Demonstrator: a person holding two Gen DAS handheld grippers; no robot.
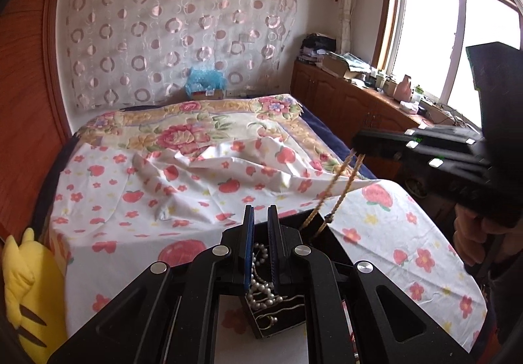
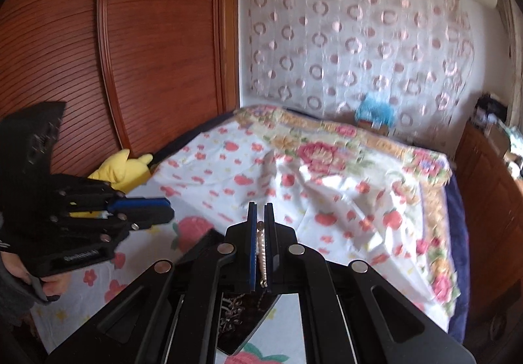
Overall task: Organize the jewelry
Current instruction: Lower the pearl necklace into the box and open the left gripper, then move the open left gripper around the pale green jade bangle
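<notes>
A black jewelry box (image 1: 278, 329) sits open on the strawberry-print sheet, holding a pearl necklace (image 1: 261, 292) and thin silver chains. My left gripper (image 1: 260, 210) hovers just above it, shut. Pearls show through the narrow slit between its fingers, and I see nothing pinched. From the side, the left gripper (image 2: 165, 210) carries nothing hanging. My right gripper (image 2: 260, 205) is shut on a twisted gold chain (image 2: 261, 253). The left wrist view shows the right gripper (image 1: 358, 143) at the right, with the gold chain (image 1: 343, 181) dangling in two strands to the box's far corner. The box (image 2: 209, 243) lies beneath it.
The bed (image 1: 196, 168) is covered by a rumpled floral sheet. A yellow plush toy (image 1: 23, 282) lies at its left edge beside a wooden wardrobe (image 2: 147, 53). A cluttered low cabinet (image 1: 343, 96) runs under the window on the right. A hand (image 2: 49, 285) grips the left tool.
</notes>
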